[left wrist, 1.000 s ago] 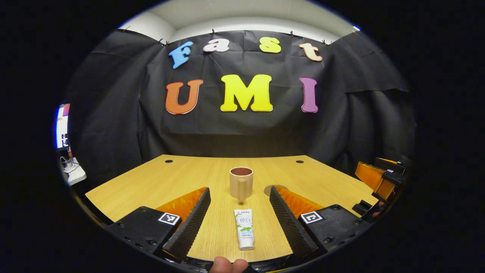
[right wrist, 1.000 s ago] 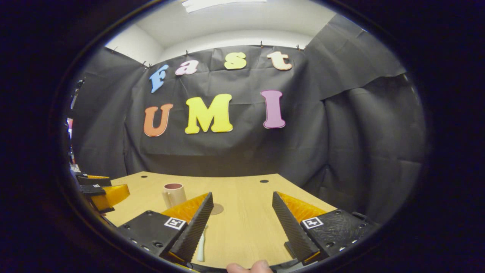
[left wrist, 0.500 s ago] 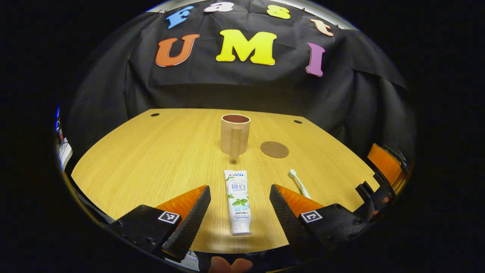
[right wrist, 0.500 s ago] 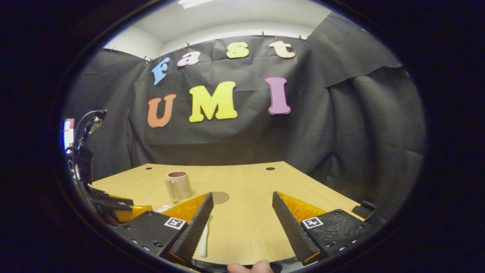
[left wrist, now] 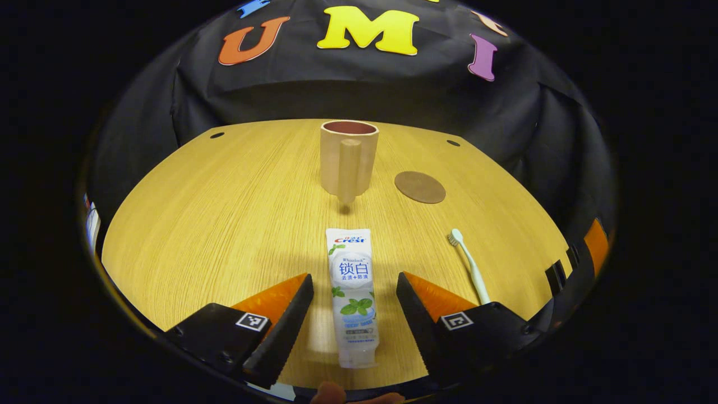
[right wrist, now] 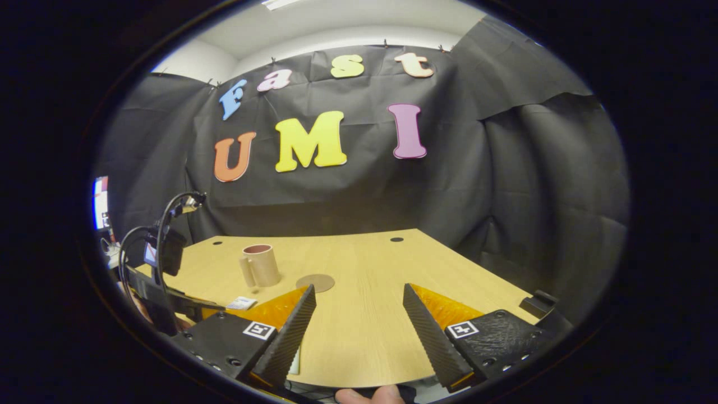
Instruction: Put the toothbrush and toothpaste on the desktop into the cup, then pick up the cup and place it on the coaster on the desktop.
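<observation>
The left gripper [left wrist: 352, 314] stands wide open, its fingers either side of the toothpaste [left wrist: 352, 292] lying flat on the desk [left wrist: 224, 213]. The right gripper [right wrist: 359, 331] is also wide open, holding nothing. The cup [left wrist: 348, 158] stands beyond the toothpaste, with the coaster [left wrist: 419, 187] right of it and the toothbrush [left wrist: 470, 265] nearer.

The toothpaste tube [left wrist: 352, 264] on the desk [left wrist: 224, 213] carries a printed label: a brand word at the far end, larger characters in a round field below it, and small lines of print toward the near end. The left hand-held gripper [left wrist: 353, 278] bears two square black-and-white code markers [left wrist: 251, 321], one on each finger base. The right hand-held gripper [right wrist: 359, 287] bears a pair of such squares [right wrist: 258, 330] too.
</observation>
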Demonstrator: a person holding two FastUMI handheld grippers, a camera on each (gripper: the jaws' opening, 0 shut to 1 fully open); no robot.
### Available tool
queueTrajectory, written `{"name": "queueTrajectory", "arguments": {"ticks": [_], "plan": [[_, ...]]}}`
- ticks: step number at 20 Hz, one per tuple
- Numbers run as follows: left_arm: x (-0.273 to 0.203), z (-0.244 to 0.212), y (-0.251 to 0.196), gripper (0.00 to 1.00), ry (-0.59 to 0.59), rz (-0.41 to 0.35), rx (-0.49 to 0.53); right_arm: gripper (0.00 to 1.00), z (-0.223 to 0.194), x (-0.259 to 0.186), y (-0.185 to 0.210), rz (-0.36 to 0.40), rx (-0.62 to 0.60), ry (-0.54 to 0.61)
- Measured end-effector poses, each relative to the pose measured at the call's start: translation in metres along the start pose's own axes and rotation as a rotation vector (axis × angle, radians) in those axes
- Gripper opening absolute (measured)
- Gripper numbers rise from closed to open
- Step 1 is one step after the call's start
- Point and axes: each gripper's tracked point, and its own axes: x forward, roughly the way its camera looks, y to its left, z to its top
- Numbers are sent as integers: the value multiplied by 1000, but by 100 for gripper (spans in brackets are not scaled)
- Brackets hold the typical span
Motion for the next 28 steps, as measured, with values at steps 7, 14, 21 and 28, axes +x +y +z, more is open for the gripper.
{"name": "queueTrajectory", "arguments": {"ticks": [7, 14, 21, 28], "plan": [[9, 10, 12, 64, 24, 65, 15, 94, -15, 8, 15, 33, 1, 49], [12, 48, 8, 44, -28, 24, -39, 92, -35, 16, 26, 55, 9, 128], [-25, 67, 7, 41, -158, 2, -32, 95, -62, 29, 47, 95, 6, 247], [-68, 97, 13, 41, -303, 9, -5, 95, -94, 50, 75, 111, -87, 367]]}}
